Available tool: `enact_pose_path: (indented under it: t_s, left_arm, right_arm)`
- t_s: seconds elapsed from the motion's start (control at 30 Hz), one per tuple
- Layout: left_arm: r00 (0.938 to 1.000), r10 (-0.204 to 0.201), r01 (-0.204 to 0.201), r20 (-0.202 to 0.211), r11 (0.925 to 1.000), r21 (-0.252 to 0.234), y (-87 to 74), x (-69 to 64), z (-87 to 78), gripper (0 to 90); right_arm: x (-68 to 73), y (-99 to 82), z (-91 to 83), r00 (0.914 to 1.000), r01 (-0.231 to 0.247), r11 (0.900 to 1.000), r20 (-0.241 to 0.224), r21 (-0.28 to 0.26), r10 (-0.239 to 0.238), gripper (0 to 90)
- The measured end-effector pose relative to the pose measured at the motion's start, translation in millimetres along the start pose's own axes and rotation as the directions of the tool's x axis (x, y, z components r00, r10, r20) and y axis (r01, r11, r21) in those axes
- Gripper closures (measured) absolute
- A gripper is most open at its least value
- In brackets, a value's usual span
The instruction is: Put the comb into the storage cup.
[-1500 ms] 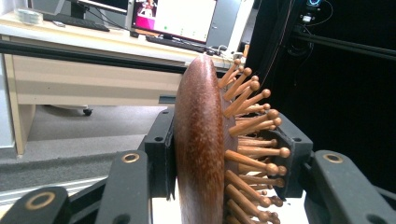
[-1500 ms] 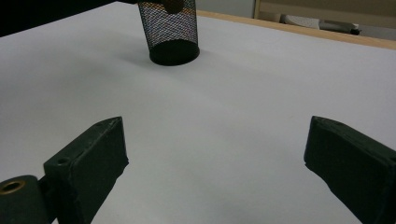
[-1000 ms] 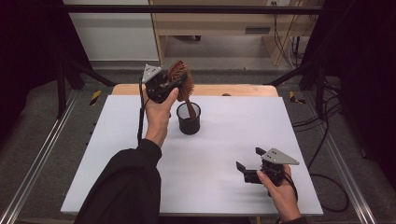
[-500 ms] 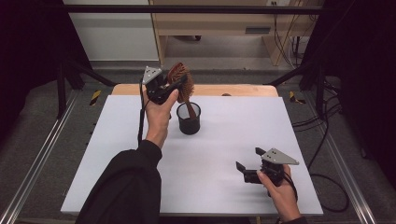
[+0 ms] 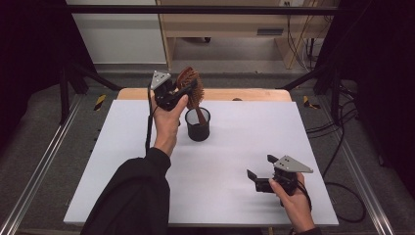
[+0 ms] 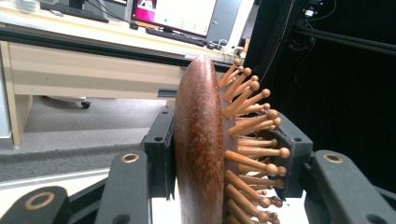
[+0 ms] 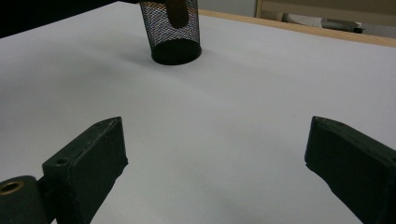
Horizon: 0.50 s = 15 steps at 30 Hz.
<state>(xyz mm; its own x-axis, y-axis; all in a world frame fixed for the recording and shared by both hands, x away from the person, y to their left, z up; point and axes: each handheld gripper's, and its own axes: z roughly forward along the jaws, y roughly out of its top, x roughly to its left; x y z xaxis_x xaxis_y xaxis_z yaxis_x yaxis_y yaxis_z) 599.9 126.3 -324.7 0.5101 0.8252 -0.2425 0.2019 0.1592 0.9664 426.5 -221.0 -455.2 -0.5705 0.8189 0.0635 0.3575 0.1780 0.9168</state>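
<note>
My left gripper (image 5: 188, 90) has its fingers (image 6: 161, 154) clamped on the head of a wooden hairbrush (image 6: 201, 144), one against its smooth back, one against the bristle tips. The brush handle runs down into a black mesh cup (image 5: 198, 125) at the far middle of the white worktop (image 5: 235, 147). My right gripper (image 5: 259, 172), near right, holds its fingers (image 7: 88, 161) spread wide with nothing between them, low over the worktop.

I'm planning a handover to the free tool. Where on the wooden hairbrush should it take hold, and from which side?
My pick is the head of the wooden hairbrush, above the mesh cup, coming from the side. The handle sits down inside the cup, and the left tool already clamps back and bristle faces, so only the head's narrow edges look free.
</note>
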Motion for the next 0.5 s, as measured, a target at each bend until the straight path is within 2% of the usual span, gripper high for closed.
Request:
enact_pose_path:
  t_s: [0.5]
  left_arm:
    - [0.9994,-0.034,0.034,-0.004,0.9994,0.006,-12.9,2.7,2.9,50.8]
  right_arm:
    - [0.0,-0.2,0.4,1.0,0.001,1.0,0.0,0.0,-0.001,5.8]
